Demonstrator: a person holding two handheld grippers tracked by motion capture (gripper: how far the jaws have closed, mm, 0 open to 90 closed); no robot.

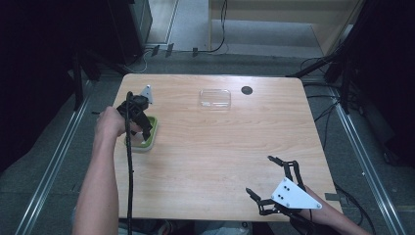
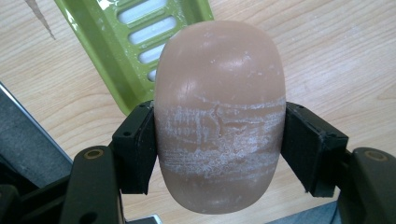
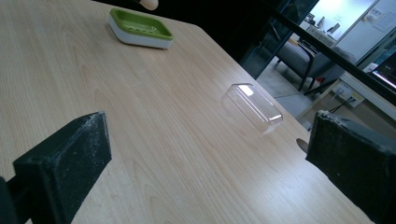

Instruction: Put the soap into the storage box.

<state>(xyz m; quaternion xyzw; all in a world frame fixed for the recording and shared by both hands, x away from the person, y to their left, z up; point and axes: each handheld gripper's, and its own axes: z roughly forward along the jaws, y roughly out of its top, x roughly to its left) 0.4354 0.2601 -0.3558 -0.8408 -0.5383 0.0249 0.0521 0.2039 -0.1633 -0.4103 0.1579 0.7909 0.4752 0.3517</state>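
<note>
Soap bar [image 2: 219, 116] clamped across its width in left gripper [image 1: 139, 128], long axis running along the jaws, above green soap dish [image 1: 152, 131] at table's left [image 1: 205, 161]. Clear lid [image 1: 215, 98] far centre. Right gripper [image 1: 266, 176] near right, jaws apart, holding nothing.

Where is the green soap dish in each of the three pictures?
High view: the green soap dish sits at the table's left edge, partly under the left gripper.
Left gripper view: its slotted green corner is at upper left, behind the brown soap clamped in the jaws.
Right gripper view: it lies far off at top left.
Shared landmark: the clear plastic lid, seen in the high and right gripper views.
</note>
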